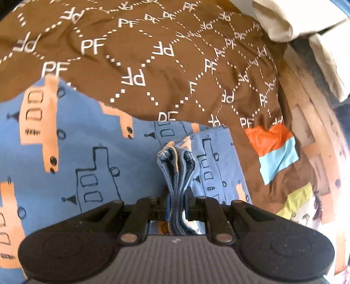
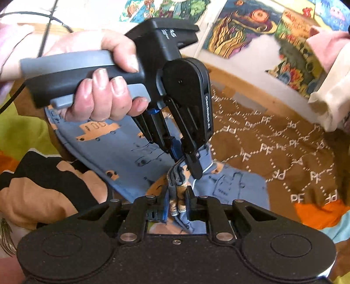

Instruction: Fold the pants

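Observation:
Blue pants point(image 1: 87, 153) printed with orange buses lie spread on a brown bedcover point(image 1: 153, 54). In the left wrist view my left gripper point(image 1: 176, 157) is shut on a thick bunch of folded pants edges that stands up between its fingers. The right wrist view shows the pants point(image 2: 122, 148) hanging from the left gripper point(image 2: 186, 163), which a hand point(image 2: 105, 96) holds from the upper left. Just below it, my right gripper point(image 2: 177, 192) is shut on the same bunched hem, close to the left one.
The brown bedcover point(image 2: 284, 142) stretches to the right and far side. A cream cloth point(image 1: 275, 19) lies at its far right corner, an orange and light blue patch point(image 1: 275, 148) beside the pants. A wooden edge point(image 1: 306, 122) borders the bed; colourful pictures point(image 2: 251, 28) fill the wall.

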Available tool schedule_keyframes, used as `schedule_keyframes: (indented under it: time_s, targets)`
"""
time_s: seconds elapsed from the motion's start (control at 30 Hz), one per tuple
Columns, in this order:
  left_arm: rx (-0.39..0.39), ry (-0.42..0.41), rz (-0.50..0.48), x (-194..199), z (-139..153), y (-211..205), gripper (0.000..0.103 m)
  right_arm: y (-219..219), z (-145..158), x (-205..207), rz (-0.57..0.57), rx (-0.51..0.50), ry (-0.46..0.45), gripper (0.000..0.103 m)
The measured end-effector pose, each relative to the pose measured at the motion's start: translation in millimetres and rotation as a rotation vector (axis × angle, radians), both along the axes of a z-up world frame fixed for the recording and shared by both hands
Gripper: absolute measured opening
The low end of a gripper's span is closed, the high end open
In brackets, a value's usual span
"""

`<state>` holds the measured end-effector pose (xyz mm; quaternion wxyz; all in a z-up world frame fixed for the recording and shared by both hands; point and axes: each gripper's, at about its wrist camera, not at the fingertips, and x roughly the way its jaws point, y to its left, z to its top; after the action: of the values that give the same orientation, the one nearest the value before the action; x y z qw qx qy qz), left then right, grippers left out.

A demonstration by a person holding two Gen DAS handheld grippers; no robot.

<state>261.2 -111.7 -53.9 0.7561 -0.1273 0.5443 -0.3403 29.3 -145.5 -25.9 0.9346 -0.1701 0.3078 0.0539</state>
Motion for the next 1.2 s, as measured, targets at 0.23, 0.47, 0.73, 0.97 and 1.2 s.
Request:
schedule_keyframes:
  time_s: [0.23, 0.47, 0.73, 0.97, 1.2]
  targets:
    - [-0.034, -0.007, 0.042, -7, -4, 9, 0.017, 4, -4, 3, 0.000, -0.004, 0.023, 0.030]
    - [-0.033, 0.044, 0.075, -6, -6, 14, 0.014, 8, -5, 4, -0.012, -0.034, 0.034, 0.030]
    - [-0.016, 0.018, 0.081, -9, -1, 15, 0.012, 10, -5, 10, 0.033, -0.064, 0.069, 0.023]
    - [0.019, -0.007, 0.087, -11, 6, 28, 0.011, 12, 3, 13, 0.048, -0.007, 0.075, 0.016]
    - [0.049, -0.007, 0.104, -13, 13, 56, 0.011, 21, 22, 18, 0.090, 0.116, 0.070, 0.016]
